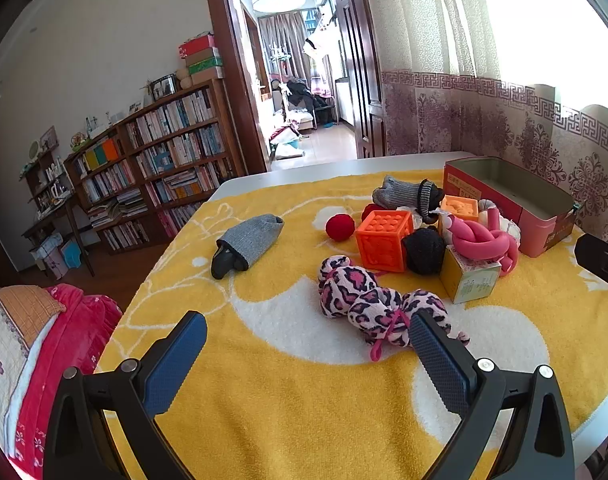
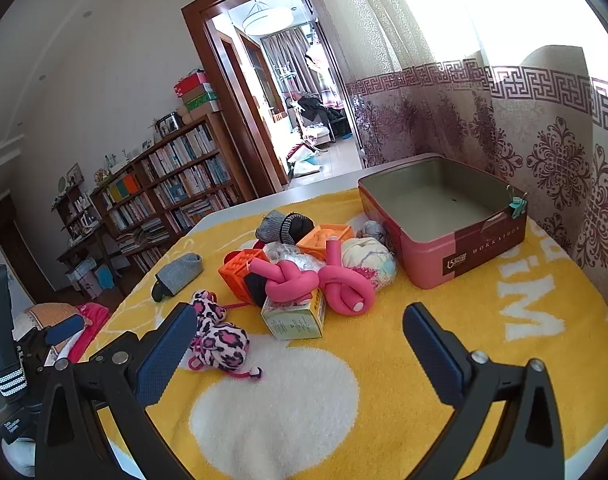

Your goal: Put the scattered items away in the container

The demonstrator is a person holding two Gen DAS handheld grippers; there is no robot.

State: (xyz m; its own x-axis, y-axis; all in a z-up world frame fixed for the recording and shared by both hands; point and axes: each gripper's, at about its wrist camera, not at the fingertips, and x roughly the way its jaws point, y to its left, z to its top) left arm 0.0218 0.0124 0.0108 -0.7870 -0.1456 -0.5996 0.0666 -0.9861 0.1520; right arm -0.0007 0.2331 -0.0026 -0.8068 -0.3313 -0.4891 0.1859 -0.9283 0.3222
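Grippers idle: left gripper (image 1: 307, 340) and right gripper (image 2: 300, 330) both spread wide, nothing held. Tin (image 2: 463, 256) sits empty at table's far right corner. Leopard plush (image 1: 367, 300) lies nearest; grab its middle, lift clear of pile.

Both wrist views downward, sharing toy pile (image 1: 415, 236)

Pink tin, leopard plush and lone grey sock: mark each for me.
Pink tin (image 2: 463, 256): right wrist view, front wall.
Leopard plush (image 1: 367, 300): left wrist view, middle of body.
Grey sock (image 1: 252, 240): left wrist view, grey knit middle.
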